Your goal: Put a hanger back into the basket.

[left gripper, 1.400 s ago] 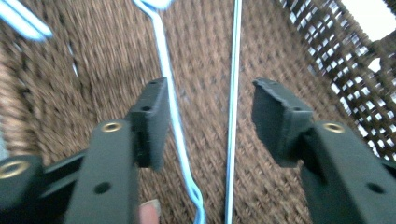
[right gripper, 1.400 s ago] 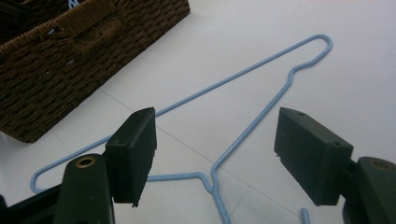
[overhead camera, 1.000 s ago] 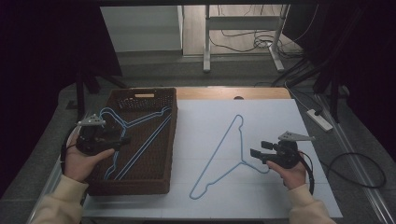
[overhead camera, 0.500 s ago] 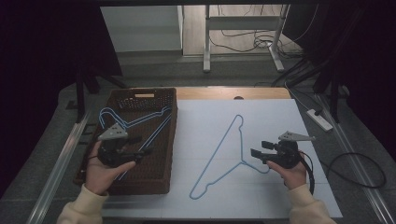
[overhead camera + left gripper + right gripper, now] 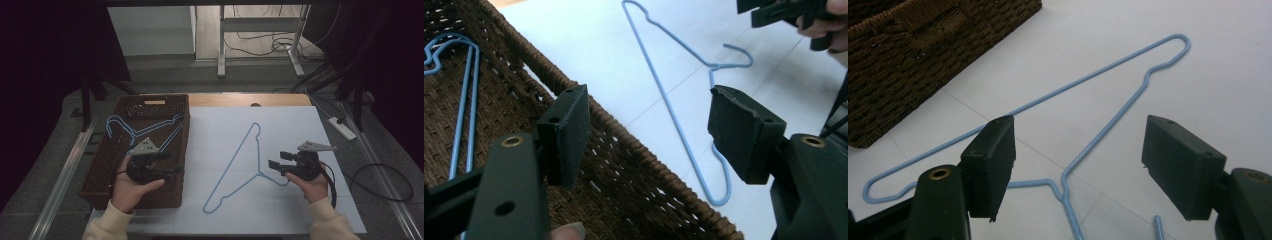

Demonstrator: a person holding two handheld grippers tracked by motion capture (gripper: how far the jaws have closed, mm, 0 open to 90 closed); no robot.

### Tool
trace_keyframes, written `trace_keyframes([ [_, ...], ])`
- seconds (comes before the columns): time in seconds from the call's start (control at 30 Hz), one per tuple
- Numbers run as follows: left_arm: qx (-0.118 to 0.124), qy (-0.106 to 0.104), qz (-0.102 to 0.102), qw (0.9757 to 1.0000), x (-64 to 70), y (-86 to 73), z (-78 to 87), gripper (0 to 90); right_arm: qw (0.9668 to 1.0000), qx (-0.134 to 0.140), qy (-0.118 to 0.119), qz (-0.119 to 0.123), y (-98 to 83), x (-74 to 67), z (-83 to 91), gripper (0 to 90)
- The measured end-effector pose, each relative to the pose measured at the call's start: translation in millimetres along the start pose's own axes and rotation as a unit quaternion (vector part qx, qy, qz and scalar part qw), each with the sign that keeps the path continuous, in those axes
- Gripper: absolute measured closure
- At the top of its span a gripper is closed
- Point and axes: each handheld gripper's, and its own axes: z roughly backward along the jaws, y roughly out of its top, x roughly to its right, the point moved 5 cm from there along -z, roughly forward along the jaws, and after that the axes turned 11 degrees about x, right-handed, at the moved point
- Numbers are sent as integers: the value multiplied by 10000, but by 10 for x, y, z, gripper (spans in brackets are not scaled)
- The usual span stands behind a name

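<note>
My left gripper (image 5: 165, 170) over wicker basket (image 5: 115, 170), jaws apart, just been opening — nothing between pads. Right gripper (image 5: 278, 161) at hanger's 3 o'clock, jaws apart around neck, not clamped; poised, I judge, for pickup. Blue wire hanger (image 5: 235, 165) flat on white tabletop (image 5: 300, 120), thin, smooth, triangular. More blue hangers (image 5: 145, 131) in basket — coarse brown weave, rectangular.

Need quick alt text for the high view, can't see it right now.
A blue hanger lies flat on the white table, its hook beside the open right gripper. The open left gripper hovers over the brown basket, which holds more blue hangers.
</note>
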Motion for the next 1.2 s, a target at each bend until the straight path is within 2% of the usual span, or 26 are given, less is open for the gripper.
trace_keyframes([
  [0.23,22,-102,-31,9999,68,-13,10,338,10000,-29,-36,80,-5,0,-8,303],
  [0.67,46,-120,-71,9999,108,-70,-14,339,9994,-117,-154,273,-8,-26,-14,309],
  [0.97,145,-104,-16,9998,71,-85,19,334,9982,-396,-80,452,-43,-102,-65,297],
  [1.2,189,-95,-7,9998,54,-89,47,333,9967,-631,23,507,-66,-191,-115,347],
])
